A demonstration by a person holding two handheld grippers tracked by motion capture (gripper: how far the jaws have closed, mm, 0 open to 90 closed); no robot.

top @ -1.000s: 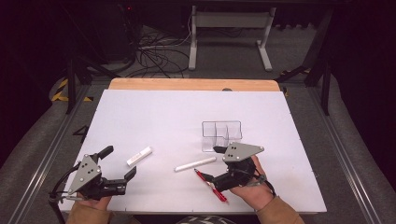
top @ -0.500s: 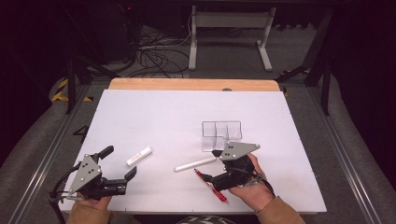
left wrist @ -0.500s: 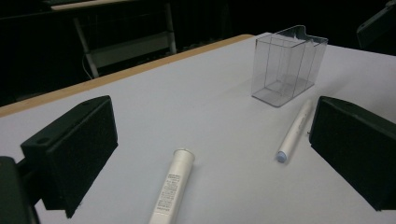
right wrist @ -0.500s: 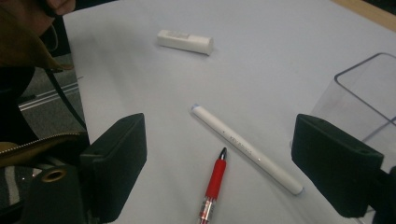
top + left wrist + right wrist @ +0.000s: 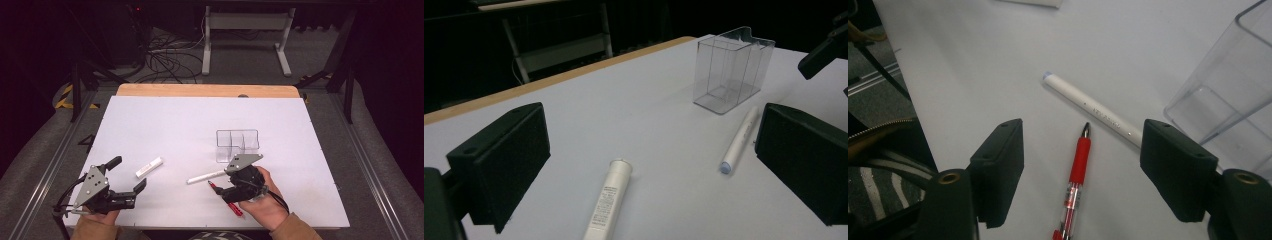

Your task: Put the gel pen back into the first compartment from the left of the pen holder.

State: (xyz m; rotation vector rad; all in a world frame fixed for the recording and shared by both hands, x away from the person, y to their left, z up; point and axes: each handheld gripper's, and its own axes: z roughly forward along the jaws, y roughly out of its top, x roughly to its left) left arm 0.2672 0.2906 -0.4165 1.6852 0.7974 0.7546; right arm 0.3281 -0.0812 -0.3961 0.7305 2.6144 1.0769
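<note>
While the right tool [image 5: 220, 187] hovers low over the near right part of the white desk [image 5: 165, 120] in the high view, a red pen [image 5: 226, 199] lies beneath it, its tip pointing away from the person. A white pen [image 5: 206, 176] lies just beyond the red one, slanting toward a clear plastic organizer [image 5: 237, 145] that stands upright a little farther back. The left tool [image 5: 129, 181] sits at the near left corner with its jaws wide apart and nothing between them; a short white tube [image 5: 149, 167] lies near it, apart from the jaws.

From the left gripper view, the white tube [image 5: 606, 200] lies between the two wide-spread jaws, touching neither. The white pen [image 5: 739, 140] and the clear organizer [image 5: 731, 70] sit farther off to the right.

From the right gripper view, the red pen [image 5: 1075, 182] lies on the desk in the gap between the jaws, which have just been closing but stand clear of it on both sides. The white pen [image 5: 1092, 110] lies crosswise just past the red pen's tip, and the organizer [image 5: 1228, 95] stands at the right edge.
</note>
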